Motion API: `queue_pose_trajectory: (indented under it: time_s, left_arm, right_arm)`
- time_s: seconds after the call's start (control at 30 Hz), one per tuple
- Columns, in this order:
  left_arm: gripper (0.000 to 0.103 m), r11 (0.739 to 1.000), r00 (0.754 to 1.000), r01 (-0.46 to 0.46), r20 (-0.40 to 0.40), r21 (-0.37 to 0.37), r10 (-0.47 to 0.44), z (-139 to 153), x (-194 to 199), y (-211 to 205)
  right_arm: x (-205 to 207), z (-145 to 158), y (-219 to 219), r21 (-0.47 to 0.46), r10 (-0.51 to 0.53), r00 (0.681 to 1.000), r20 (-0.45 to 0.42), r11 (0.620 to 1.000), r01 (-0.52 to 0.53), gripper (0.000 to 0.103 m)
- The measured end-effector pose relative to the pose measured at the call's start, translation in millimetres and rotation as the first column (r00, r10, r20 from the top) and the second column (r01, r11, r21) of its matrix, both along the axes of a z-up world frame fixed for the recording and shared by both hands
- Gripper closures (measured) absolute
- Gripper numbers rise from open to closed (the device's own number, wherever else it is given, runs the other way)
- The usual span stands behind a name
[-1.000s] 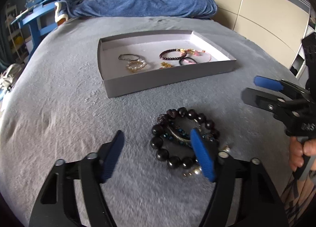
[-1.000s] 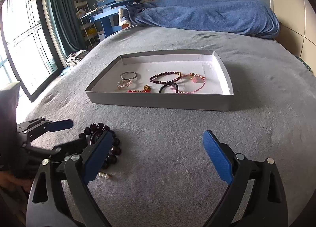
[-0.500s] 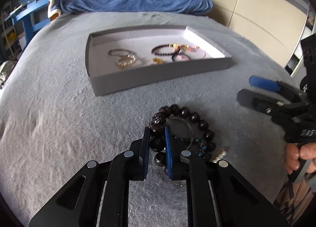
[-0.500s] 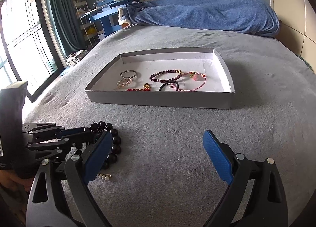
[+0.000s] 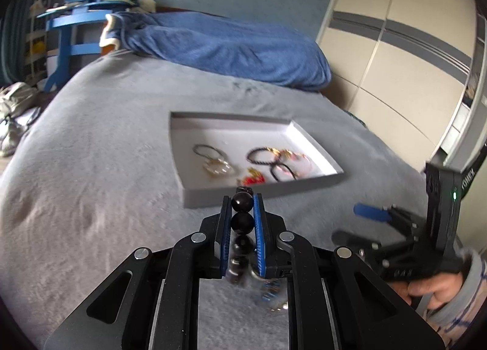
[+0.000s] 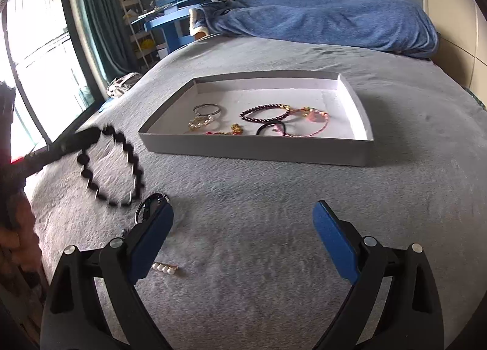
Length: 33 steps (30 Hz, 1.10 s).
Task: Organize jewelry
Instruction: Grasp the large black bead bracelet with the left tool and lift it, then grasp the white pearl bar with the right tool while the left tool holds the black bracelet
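My left gripper point(image 5: 242, 202) is shut on a black bead bracelet point(image 5: 242, 222) and holds it lifted above the grey bed; in the right wrist view the bracelet point(image 6: 112, 167) hangs blurred from the left gripper point(image 6: 100, 133). The grey tray point(image 5: 261, 190) ahead holds several bracelets and hair ties; it also shows in the right wrist view point(image 6: 258, 149). My right gripper point(image 6: 243, 228) is open and empty, low over the bed. A small dark beaded bracelet point(image 6: 150, 206) and a pearl clip point(image 6: 166, 268) lie on the bed by its left finger.
A blue blanket point(image 6: 319, 18) lies at the bed's far end. A blue desk with books point(image 5: 82, 18) stands at the back left, a wardrobe point(image 5: 411, 54) on the right, a window point(image 6: 33, 60) on the left. The right gripper point(image 5: 374, 225) shows in the left wrist view.
My left gripper closed on the black bead bracelet and lifted it off the bed toward the tray. The thin bracelet and pearl clip stayed on the bed. The right gripper stayed open.
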<state>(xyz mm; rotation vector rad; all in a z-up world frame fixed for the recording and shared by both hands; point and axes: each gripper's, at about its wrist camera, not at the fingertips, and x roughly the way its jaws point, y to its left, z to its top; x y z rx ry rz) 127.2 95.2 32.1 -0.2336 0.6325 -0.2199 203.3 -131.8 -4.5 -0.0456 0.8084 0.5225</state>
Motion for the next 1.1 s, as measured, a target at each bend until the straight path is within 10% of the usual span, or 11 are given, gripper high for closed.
queue_pose_trajectory:
  time_s: [0.7, 1.1]
  left_arm:
    - [0.088, 0.991, 0.977, -0.133, -0.170, -0.010, 0.130, -31, 8, 31]
    - [0.088, 0.992, 0.978, -0.128, -0.167, -0.005, 0.126, -31, 6, 28]
  right_arm:
    - [-44, -24, 61, -0.095, 0.319, 0.946, -0.055, 0.942, -0.323, 0.020]
    - [-56, -33, 68, -0.182, 0.379, 0.923, -0.068, 0.905, -0.385, 0.078]
